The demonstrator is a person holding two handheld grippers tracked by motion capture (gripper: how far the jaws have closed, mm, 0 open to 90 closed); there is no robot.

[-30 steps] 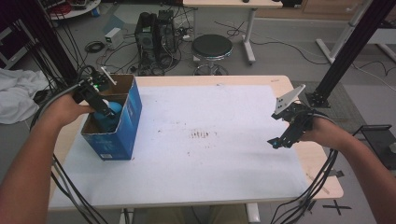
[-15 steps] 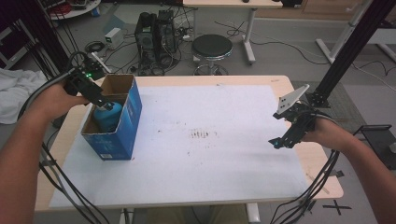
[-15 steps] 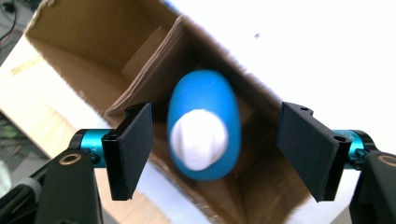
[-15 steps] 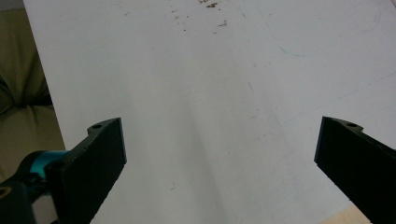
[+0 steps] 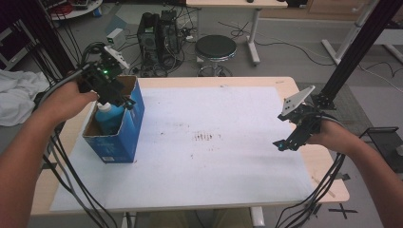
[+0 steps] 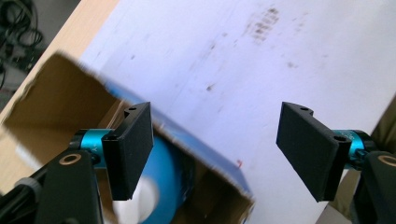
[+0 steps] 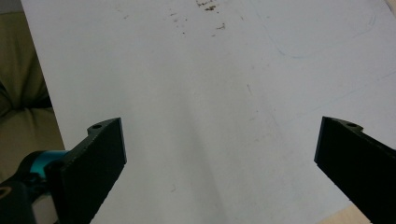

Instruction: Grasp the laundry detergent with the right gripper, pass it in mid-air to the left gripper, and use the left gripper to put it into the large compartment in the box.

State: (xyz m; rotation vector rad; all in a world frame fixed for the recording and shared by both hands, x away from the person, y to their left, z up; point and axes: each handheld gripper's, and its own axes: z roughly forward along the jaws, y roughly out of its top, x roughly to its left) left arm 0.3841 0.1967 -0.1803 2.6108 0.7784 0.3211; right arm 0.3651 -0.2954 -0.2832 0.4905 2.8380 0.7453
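I start with the table (image 5: 304, 156), wooden-topped and covered almost edge to edge by a white sheet (image 5: 228, 156) with a patch of brown specks near its middle. At the table's left edge, toward the far corner, stands the open blue cardboard box (image 5: 124, 137), flaps up. Inside it sits the blue bottle (image 5: 108, 116) with its white top, upright as far as I can tell and sunk below the box rim.

My left gripper (image 5: 114, 92) hangs just above the box's open mouth, over the far end of it. In the left gripper view the jaws stand partly apart with nothing between the pads; the box rim and the bottle's blue shoulder (image 6: 163, 186) lie below and behind them, not touching either pad. So that gripper holds nothing.

My right gripper (image 5: 291, 138) hovers over the sheet near the table's right edge, well apart from the box. In the right gripper view its jaws are spread wide over bare white sheet (image 7: 210, 93), gripping nothing.

I judge the step in hand to be the tail of placing the bottle into the box: the bottle is in, the jaws are off it. The next move, as I read it, calls for lifting the left gripper straight clear of the flaps without catching the rim, since a snag could tip the box. The right one could steady the box if the flaps are to be folded shut.
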